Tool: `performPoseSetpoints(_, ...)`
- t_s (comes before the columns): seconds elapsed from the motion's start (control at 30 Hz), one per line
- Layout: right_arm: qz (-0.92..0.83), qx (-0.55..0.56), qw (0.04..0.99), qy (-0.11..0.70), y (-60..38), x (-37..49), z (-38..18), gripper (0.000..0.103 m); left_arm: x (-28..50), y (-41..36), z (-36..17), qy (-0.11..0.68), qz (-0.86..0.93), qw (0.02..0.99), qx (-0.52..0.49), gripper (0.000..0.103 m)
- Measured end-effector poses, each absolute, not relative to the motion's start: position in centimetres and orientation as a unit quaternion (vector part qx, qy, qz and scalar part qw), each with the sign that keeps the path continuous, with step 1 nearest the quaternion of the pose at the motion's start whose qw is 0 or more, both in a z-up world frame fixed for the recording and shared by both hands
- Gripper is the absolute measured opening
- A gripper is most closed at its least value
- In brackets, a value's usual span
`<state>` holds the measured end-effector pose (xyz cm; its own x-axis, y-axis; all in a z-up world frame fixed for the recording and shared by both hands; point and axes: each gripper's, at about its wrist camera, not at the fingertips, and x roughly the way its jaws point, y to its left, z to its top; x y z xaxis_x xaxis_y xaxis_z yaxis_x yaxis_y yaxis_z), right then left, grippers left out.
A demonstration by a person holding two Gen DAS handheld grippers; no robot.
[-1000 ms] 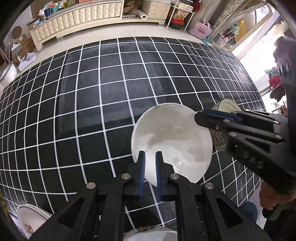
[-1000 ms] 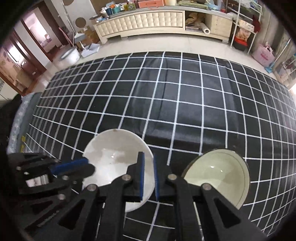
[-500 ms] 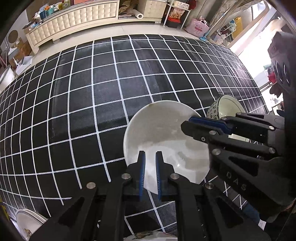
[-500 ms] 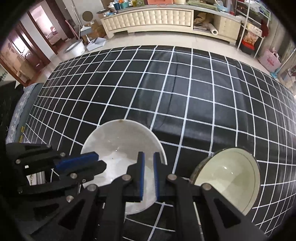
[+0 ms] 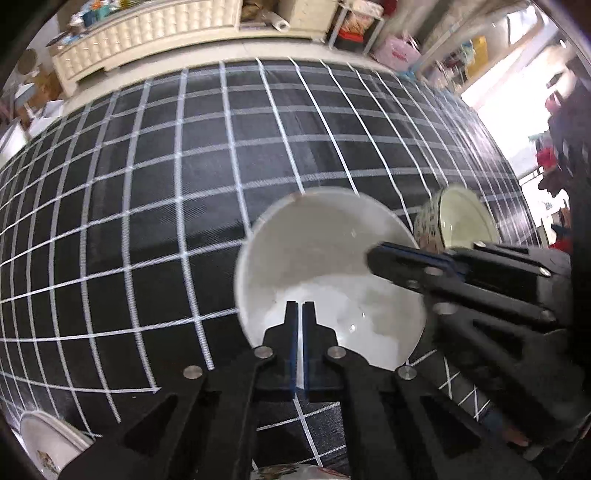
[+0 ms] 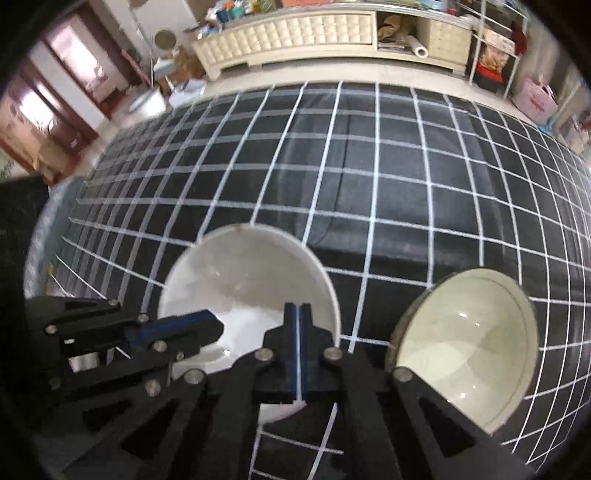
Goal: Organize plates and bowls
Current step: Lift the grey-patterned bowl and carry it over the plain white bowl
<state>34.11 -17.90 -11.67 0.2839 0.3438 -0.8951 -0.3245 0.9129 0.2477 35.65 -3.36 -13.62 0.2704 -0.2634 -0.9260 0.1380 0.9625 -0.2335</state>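
Observation:
A plain white bowl (image 5: 325, 258) (image 6: 243, 280) stands on the black grid tablecloth. My left gripper (image 5: 299, 306) is shut, its tips over the bowl's near inside. Only a thin slit shows between its blue pads, with nothing in it. My right gripper (image 6: 297, 307) is shut the same way, over the bowl's near right part. Whether either tip touches the bowl I cannot tell. From the right, the right gripper (image 5: 373, 254) reaches over the rim in the left wrist view. A second bowl (image 5: 465, 221) (image 6: 472, 339), cream inside and patterned outside, stands just right of the white one.
The tablecloth (image 5: 147, 184) (image 6: 406, 184) stretches far beyond the bowls. A patterned white dish (image 5: 44, 443) lies at the near left corner, and another dish (image 5: 291, 472) peeks in at the bottom edge. A cream cabinet (image 6: 295, 33) stands past the table's far edge.
Both grippers' jaws have narrowed from a small gap to nearly touching. The white bowl looks larger, and both sets of tips now sit further in over it.

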Motion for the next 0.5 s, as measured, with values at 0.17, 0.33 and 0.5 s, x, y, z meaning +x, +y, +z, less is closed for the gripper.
performPoseSetpoints(0.17,0.199,0.001,0.822,0.534,-18.4,34.4,-8.3,0.015,35.4,-2.0,-11.3,0.57,-0.13,0.808,-0.074,0.031)
performPoseSetpoints(0.33,0.184,-0.049,0.832,0.521,-18.0,34.4,-8.5,0.058,35.1,-1.4,-9.6,0.543,-0.121,0.829,-0.052,0.042)
performPoseSetpoints(0.5,0.188,-0.083,0.825,0.527,-16.8,34.5,-10.2,0.058,35.5,-1.8,-10.8,0.555,-0.121,0.822,-0.041,0.043)
